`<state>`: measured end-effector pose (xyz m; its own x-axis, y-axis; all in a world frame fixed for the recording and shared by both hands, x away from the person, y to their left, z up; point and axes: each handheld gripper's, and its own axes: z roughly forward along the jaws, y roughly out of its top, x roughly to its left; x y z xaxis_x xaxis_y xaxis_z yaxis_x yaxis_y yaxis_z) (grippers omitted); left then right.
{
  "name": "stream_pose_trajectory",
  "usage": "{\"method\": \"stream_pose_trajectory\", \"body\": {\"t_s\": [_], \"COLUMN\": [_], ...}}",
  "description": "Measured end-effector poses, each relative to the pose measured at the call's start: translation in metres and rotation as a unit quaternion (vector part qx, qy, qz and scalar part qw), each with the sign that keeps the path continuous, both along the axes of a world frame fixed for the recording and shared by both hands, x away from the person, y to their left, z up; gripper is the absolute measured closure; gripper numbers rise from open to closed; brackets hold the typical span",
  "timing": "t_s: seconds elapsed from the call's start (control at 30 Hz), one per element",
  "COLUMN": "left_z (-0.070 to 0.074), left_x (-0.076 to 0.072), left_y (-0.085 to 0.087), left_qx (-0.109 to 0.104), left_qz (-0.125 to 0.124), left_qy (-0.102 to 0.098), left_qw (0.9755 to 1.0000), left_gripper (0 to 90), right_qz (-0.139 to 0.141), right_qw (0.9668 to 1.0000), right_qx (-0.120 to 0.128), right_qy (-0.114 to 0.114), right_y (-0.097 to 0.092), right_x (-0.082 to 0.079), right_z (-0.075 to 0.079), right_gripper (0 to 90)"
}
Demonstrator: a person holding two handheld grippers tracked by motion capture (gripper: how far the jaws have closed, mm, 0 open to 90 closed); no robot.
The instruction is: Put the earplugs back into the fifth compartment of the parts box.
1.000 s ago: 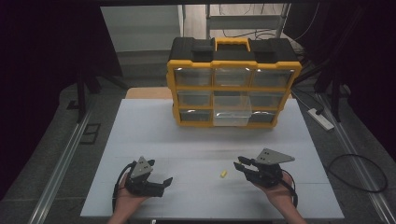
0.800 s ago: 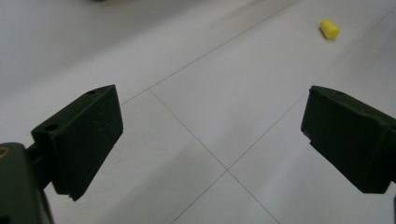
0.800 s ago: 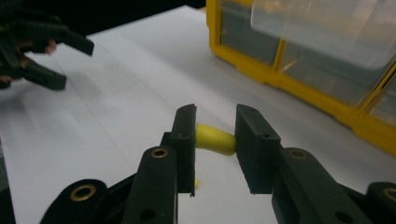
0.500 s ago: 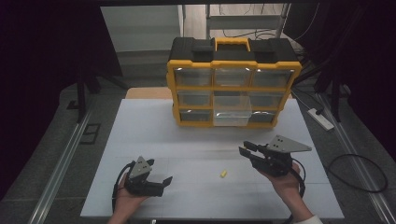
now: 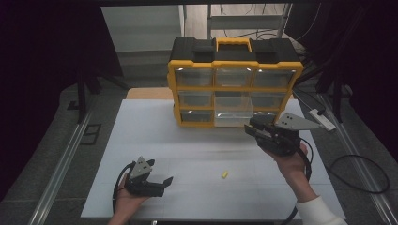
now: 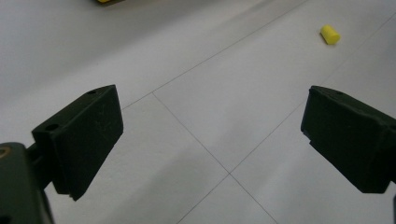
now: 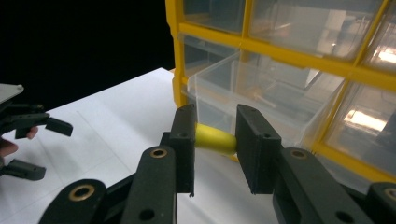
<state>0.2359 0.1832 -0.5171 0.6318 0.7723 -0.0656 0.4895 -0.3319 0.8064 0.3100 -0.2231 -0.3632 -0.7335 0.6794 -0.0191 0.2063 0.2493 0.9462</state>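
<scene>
Right gripper (image 7: 215, 140) clamps one yellow plug (image 7: 215, 139) just before the pulled-out clear drawer (image 5: 233, 116) at twelve o'clock; drop pending. Second plug (image 5: 225, 175) waits on the worktop (image 5: 187, 150); left gripper (image 5: 157, 183) gapes wide, empty.

A white surface (image 5: 141, 136) with faint grid lines stands on a grey floor (image 5: 42, 154), metal rails (image 5: 61, 164) running along both its sides. The room around it is dark. Behind, a pale wall panel (image 5: 136, 28) and a metal shelf frame (image 5: 244, 14) catch light. A white power strip (image 5: 321, 119) and black cable (image 5: 361, 173) lie to the right.
</scene>
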Motion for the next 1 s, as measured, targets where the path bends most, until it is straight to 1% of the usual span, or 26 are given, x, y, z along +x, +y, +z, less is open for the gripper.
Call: {"method": "stream_pose_trajectory", "body": {"t_s": [0.07, 0.23, 0.27, 0.5, 0.53, 0.67, 0.73, 0.93, 1.0], "left_z": [0.0, 0.0, 0.0, 0.0, 0.0, -0.001, -0.001, -0.001, -0.001], "left_x": [0.0, 0.0, 0.0, 0.0, 0.0, 0.001, 0.001, 0.001, 0.001], "left_y": [0.0, 0.0, 0.0, 0.0, 0.0, 0.0, 0.0, 0.0, 0.0], "left_qx": [0.0, 0.0, -0.001, 0.001, 0.0, 0.001, 0.002, 0.003, 0.005], "left_qz": [-0.001, 0.0, 0.001, 0.0, 0.0, -0.001, -0.002, -0.002, -0.002], "left_qy": [0.0, 0.0, 0.0, -0.001, -0.001, 0.001, 0.0, 0.002, 0.001], "left_qw": [1.0, 1.0, 1.0, 1.0, 1.0, 1.0, 1.0, 1.0, 1.0], "left_gripper": [5.7, 5.5, 5.5, 5.5, 5.5, 5.5, 5.5, 5.6, 5.5], "right_qz": [-0.001, -0.004, -0.005, -0.013, -0.013, -0.021, -0.025, -0.028, -0.03], "right_qw": [1.0, 1.0, 1.0, 0.9999, 0.9999, 0.9997, 0.9996, 0.9994, 0.9992], "right_qx": [-0.001, -0.001, -0.001, -0.004, -0.004, -0.008, -0.015, -0.021, -0.026], "right_qy": [-0.002, -0.003, -0.004, -0.003, -0.003, -0.003, -0.003, -0.002, 0.001], "right_y": [0.002, 0.005, 0.007, 0.011, 0.011, 0.014, 0.016, 0.022, 0.026], "right_x": [0.005, 0.012, 0.017, 0.032, 0.032, 0.043, 0.048, 0.061, 0.067], "right_z": [0.004, 0.008, 0.01, 0.014, 0.014, 0.016, 0.017, 0.018, 0.018], "right_gripper": [69.4, 69.2, 69.1, 69.2, 69.2, 69.2, 69.2, 69.1, 68.6]}}
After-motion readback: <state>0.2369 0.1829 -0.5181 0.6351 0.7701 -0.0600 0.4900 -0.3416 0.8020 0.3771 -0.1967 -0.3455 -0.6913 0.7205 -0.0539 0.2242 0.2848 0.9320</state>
